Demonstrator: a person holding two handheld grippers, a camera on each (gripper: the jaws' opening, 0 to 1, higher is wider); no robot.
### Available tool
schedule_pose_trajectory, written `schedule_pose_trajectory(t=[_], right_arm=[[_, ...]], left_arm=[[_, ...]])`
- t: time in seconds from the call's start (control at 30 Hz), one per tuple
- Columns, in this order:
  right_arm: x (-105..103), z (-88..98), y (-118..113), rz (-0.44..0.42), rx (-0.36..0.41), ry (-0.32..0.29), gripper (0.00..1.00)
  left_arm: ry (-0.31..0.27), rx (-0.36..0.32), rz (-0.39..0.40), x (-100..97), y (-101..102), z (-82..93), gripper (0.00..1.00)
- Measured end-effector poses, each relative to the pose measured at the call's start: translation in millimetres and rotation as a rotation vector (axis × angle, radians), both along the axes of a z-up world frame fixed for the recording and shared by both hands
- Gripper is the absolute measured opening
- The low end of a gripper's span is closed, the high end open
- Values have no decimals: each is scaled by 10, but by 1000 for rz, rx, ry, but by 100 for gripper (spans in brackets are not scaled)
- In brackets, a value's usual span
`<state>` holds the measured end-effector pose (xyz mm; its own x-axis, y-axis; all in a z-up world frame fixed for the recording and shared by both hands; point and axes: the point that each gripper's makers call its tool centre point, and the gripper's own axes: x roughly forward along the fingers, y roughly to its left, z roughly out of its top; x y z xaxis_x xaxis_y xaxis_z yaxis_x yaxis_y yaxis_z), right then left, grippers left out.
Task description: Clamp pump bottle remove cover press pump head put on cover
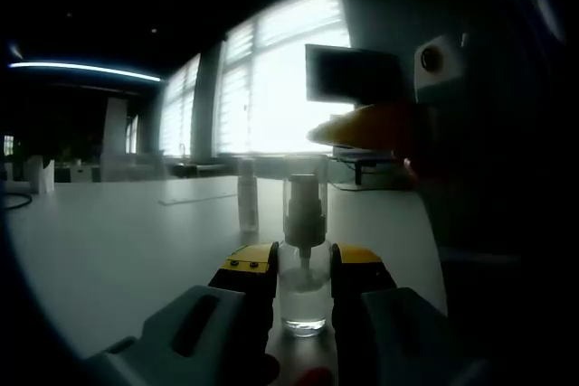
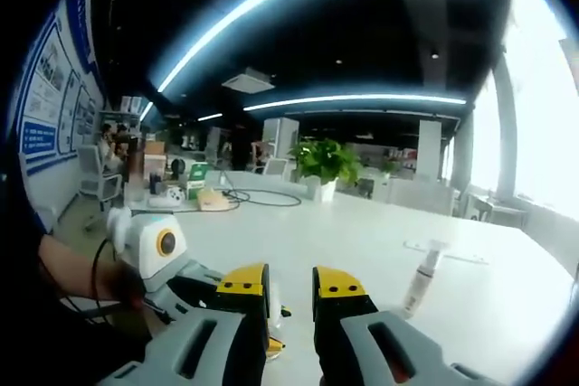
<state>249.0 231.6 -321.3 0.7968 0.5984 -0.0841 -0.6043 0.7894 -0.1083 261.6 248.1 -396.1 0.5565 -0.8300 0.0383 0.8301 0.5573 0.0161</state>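
Note:
A small clear pump bottle (image 1: 303,291) stands on the white table (image 1: 136,241). My left gripper (image 1: 303,268) is shut on its body, one yellow-tipped jaw on each side. A clear cover (image 1: 305,189) sits over the white pump head. In the left gripper view, my right gripper (image 1: 366,128) hangs blurred above and to the right of the bottle's top, apart from it. In the right gripper view, my right gripper (image 2: 291,285) stands open by a narrow gap with nothing between its tips. The left gripper's white body (image 2: 156,243) lies below and to the left there.
A second slim bottle (image 1: 246,196) stands on the table behind the clamped one, and it also shows at the right as a slim bottle (image 2: 422,279). A monitor (image 1: 353,74) stands at the back right. A potted plant (image 2: 324,167) and cables lie at the table's far end.

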Motion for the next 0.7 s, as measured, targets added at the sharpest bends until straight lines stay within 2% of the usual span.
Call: schedule_pose_trajectory(t=[0.43, 0.7], right_arm=[[17, 58, -424, -86, 69, -30, 14], [67, -35, -665, -114, 92, -33, 16]], left_arm=[[3, -1, 8, 17, 8, -3, 15], [0, 0, 27, 56, 39, -6, 15]])
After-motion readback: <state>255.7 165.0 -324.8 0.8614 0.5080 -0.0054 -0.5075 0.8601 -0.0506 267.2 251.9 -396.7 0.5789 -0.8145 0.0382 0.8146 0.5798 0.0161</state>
